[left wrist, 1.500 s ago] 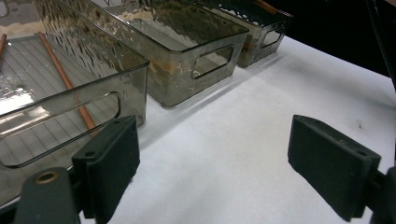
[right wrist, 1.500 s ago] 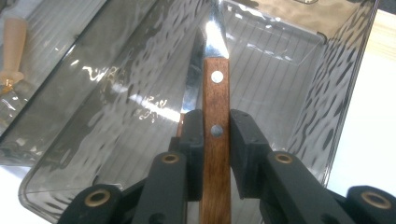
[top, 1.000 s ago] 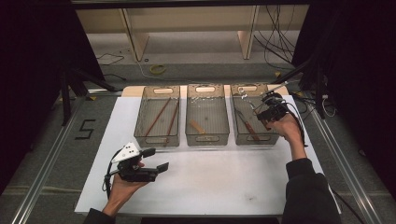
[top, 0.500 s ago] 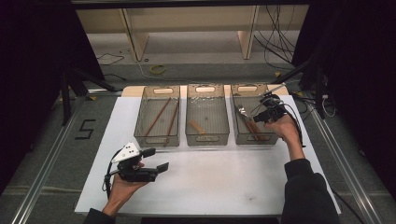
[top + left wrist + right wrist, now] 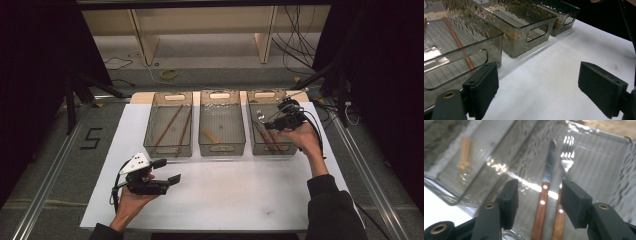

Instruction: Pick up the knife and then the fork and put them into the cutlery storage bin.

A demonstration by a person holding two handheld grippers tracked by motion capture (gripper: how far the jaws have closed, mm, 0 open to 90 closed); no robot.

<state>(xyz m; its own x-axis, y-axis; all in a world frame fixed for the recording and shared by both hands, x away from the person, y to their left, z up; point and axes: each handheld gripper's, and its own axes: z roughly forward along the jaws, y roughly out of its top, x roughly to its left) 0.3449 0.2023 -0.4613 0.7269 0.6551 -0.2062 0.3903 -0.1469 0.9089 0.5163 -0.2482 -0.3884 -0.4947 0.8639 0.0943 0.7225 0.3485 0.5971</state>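
Three clear smoky bins stand in a row on the white table. My right gripper (image 5: 271, 125) (image 5: 539, 192) hovers over the right bin (image 5: 272, 151). Its jaws have just been opening and now stand apart, pressing on nothing. Below them, on the bin's floor, a wooden-handled knife (image 5: 549, 167) and a fork (image 5: 567, 160) (image 5: 260, 117) lie side by side. At the front left my left gripper (image 5: 169, 171) (image 5: 537, 87) is held open over bare table, with nothing between its jaws.
The left bin (image 5: 167, 150) (image 5: 474, 35) holds two long reddish sticks (image 5: 170, 125). In the middle bin (image 5: 221, 149) (image 5: 524, 22) lies a short pale wooden piece (image 5: 211, 136) (image 5: 465, 147). A black cable trails from each gripper. Dark floor borders the table.
The right gripper's jaws have spread apart over the right bin and the hand has shifted slightly. The left hand and its gripper have stayed put.
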